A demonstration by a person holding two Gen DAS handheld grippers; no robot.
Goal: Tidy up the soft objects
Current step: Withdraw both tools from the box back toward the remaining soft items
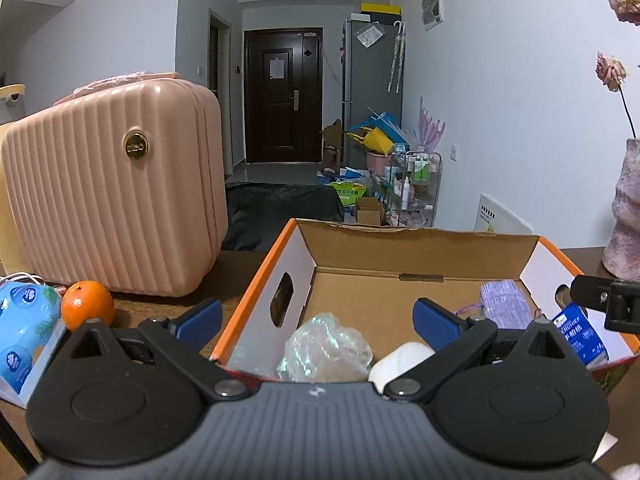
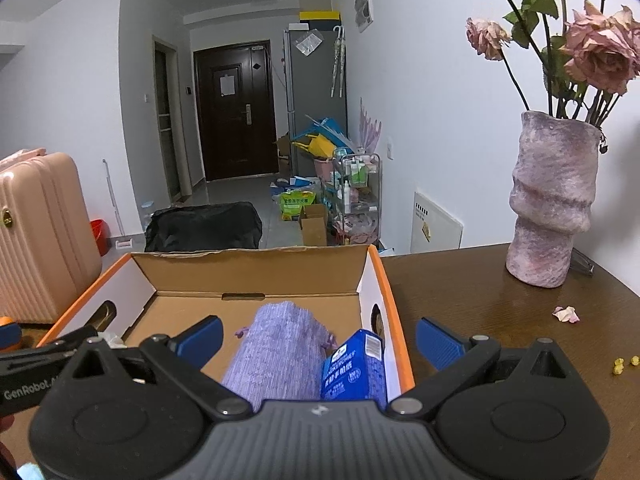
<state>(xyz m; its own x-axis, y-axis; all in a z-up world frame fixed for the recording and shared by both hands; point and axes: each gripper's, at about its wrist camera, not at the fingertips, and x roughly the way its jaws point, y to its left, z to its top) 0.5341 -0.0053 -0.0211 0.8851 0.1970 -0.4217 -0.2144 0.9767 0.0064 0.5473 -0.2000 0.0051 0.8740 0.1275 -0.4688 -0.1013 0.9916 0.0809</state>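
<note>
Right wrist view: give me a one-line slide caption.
Open right tongs poised over the cardboard box holding a purple knit pouch and blue tissue pack.

A lived-in home. A dark entrance door (image 1: 283, 96) ends a hallway with a refrigerator (image 1: 372, 88) and floor clutter. A pink suitcase (image 1: 116, 184) and vase of dried roses (image 2: 552, 200) share the tabletop (image 2: 480, 300).

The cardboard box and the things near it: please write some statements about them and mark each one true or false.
1. The purple knitted pouch lies inside the cardboard box. True.
2. The orange is in the box. False: it sits on the table outside, by the pink suitcase.
3. The left gripper holds the crumpled plastic bag. False: its jaws are open and empty.
4. The right gripper is open. True.
5. The vase lies tipped over. False: it stands upright.
</note>
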